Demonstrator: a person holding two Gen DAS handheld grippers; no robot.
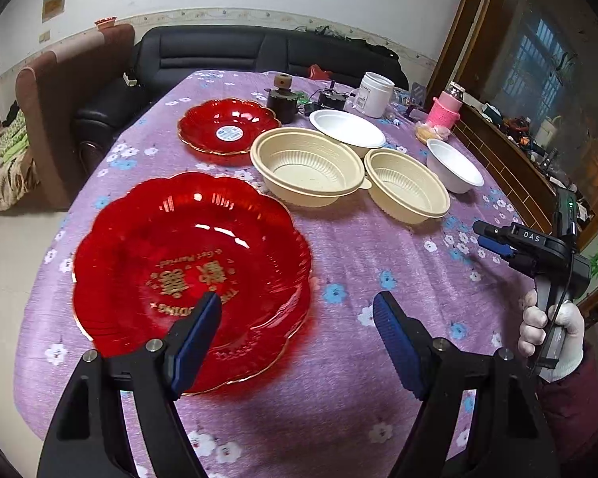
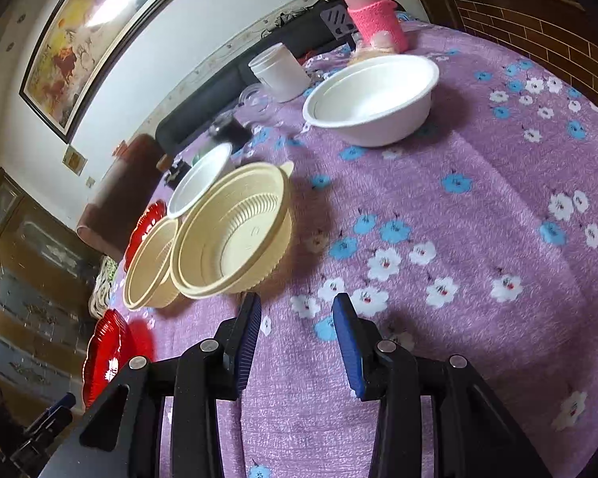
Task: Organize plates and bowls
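Both tongs spread, empty; left gripper (image 1: 297, 310) over big red plate (image 1: 187, 263) lower left, prob slick n brittle, pinch the scalloped rim imo

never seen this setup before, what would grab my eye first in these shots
The big red plate with gold lettering dominates the near left of the purple floral tablecloth, right ahead of the open left gripper. Beyond it sit two cream ribbed bowls side by side, with a smaller red plate further back. From the right wrist view, a white bowl stands alone, far ahead of the open right gripper.
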